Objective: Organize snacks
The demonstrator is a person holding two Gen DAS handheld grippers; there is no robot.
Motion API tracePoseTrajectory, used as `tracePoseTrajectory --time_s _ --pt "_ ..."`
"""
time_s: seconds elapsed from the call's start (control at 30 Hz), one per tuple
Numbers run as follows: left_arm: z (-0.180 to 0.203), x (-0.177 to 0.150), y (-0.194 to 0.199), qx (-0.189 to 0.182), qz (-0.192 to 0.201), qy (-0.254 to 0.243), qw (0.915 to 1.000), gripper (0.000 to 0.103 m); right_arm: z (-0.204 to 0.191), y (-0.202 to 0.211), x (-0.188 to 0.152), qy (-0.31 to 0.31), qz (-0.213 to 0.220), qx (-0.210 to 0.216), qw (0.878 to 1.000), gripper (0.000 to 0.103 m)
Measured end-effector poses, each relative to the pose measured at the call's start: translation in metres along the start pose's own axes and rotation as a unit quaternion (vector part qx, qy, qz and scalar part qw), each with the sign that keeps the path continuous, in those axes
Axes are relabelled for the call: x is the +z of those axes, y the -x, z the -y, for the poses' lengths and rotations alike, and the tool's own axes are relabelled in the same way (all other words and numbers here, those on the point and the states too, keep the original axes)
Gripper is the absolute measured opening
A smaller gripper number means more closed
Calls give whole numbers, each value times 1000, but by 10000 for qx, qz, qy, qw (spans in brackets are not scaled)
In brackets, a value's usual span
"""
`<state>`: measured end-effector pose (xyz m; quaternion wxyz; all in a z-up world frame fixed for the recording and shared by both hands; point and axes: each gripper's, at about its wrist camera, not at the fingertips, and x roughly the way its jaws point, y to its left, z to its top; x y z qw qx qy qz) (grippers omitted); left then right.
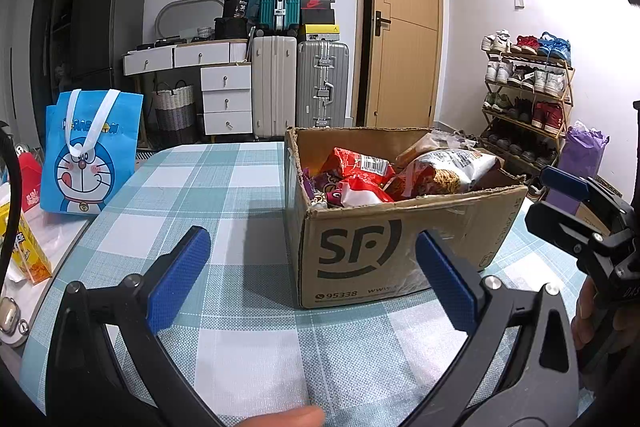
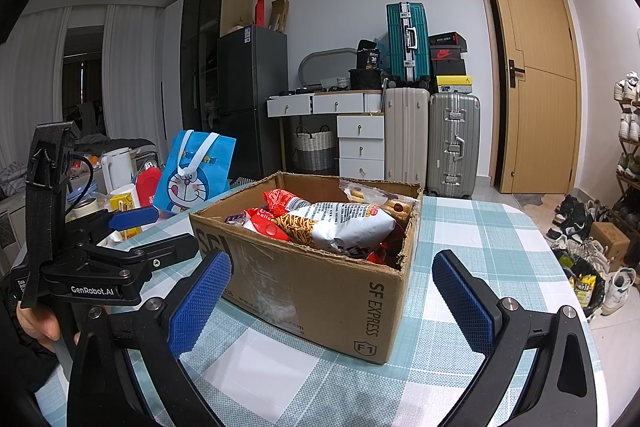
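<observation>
Cardboard, torn along its rim, forms the open box (image 1: 400, 227) standing on the checked cloth (image 1: 240, 347) of the table, toward its far right part. Snack bags (image 2: 340, 223) fill it to the rim, a white one on top. Bare cloth lies left of and in front of the box. A blue bag (image 1: 90, 151) stands past the table's left edge. The left gripper (image 1: 312, 275) and right gripper (image 2: 332, 299) hover before the box, both spread wide and empty.

Left gripper (image 1: 312, 275) gapes wide, empty; right gripper (image 2: 332, 303) likewise.
</observation>
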<state>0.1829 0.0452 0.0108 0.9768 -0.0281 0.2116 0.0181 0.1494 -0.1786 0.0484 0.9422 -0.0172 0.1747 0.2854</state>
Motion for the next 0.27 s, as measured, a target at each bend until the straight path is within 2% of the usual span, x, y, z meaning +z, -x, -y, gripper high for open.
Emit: tracePoseTrajectory --time_s 0.27 --pt "0 0 0 2 4 -1 10000 102 0 0 0 0 -3 -1 10000 103"
